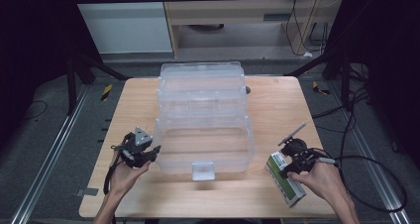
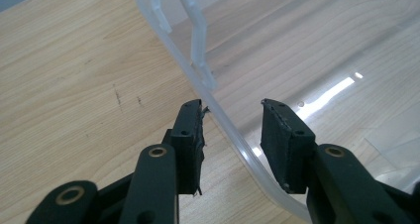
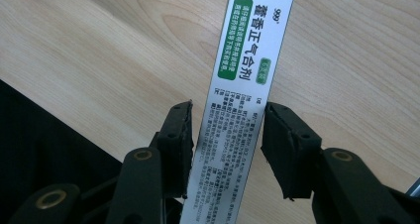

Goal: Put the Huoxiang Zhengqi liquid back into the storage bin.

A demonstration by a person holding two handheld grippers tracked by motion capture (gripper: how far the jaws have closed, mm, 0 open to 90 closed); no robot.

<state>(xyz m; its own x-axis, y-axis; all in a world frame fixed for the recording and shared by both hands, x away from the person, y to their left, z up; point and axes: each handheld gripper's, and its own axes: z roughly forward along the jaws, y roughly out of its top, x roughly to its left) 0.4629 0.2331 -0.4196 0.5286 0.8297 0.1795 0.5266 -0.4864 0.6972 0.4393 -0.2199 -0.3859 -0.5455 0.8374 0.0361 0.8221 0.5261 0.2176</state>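
Observation:
A large clear plastic storage box stands in the middle of the wooden table, its tiers stepped back and the lowest tub facing me. My left gripper sits at the tub's front left corner. In the left gripper view, the left gripper straddles the clear rim, with gaps beside it. A white and green medicine carton lies flat near the front right edge. My right gripper is over it. In the right gripper view, the carton runs between the jaws of the right gripper, with a thin gap at the left pad.
A clear latch tab sticks out from the tub's front wall. The table's front edge lies just behind the carton, with dark floor beyond. A black cable loops off the right side. A pale cabinet stands past the far edge.

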